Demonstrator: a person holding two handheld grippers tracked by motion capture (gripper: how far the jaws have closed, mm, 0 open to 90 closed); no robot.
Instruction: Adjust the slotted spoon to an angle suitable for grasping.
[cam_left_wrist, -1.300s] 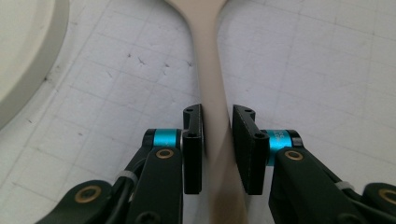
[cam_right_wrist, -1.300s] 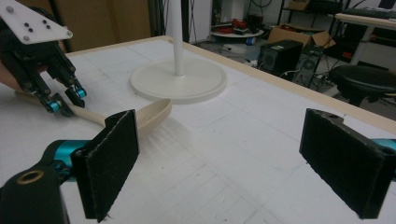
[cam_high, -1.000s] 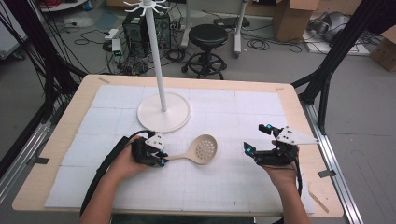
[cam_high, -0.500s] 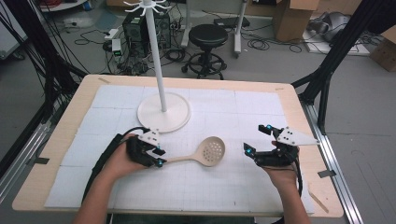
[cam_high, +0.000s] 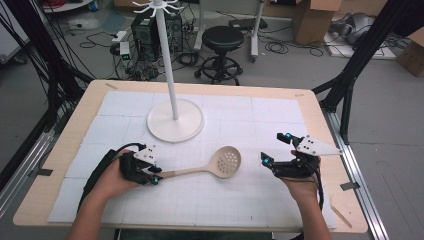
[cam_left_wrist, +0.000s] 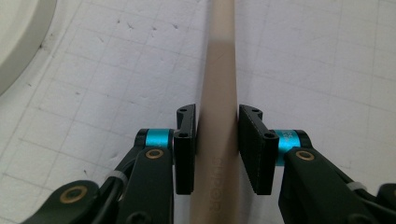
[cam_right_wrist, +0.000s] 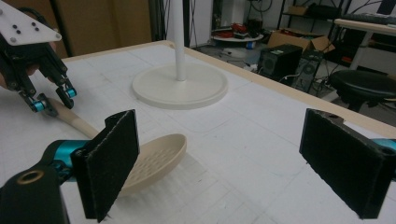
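The left gripper (cam_high: 154, 176) is clamping the spoon (cam_high: 210, 167) by its handle, jaws having just been closing on it. The spoon is lying on the table (cam_high: 250, 200) near the stand (cam_high: 175, 120). The right gripper (cam_high: 276, 148) is hovering just beside the bowl, jaws spread wide.

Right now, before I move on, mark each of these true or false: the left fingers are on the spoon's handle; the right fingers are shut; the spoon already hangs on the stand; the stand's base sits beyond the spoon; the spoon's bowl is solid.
1. The left gripper has its fingers around the handle of the beige slotted plastic spoon: true; they have just been closing on it.
2. The right gripper is shut: false; it stands wide open, holding nothing.
3. The spoon hangs on the white hook stand: false; it lies on the white gridded mat.
4. The stand's round base sits beyond the spoon: true.
5. The spoon's bowl is solid: false; it is perforated.
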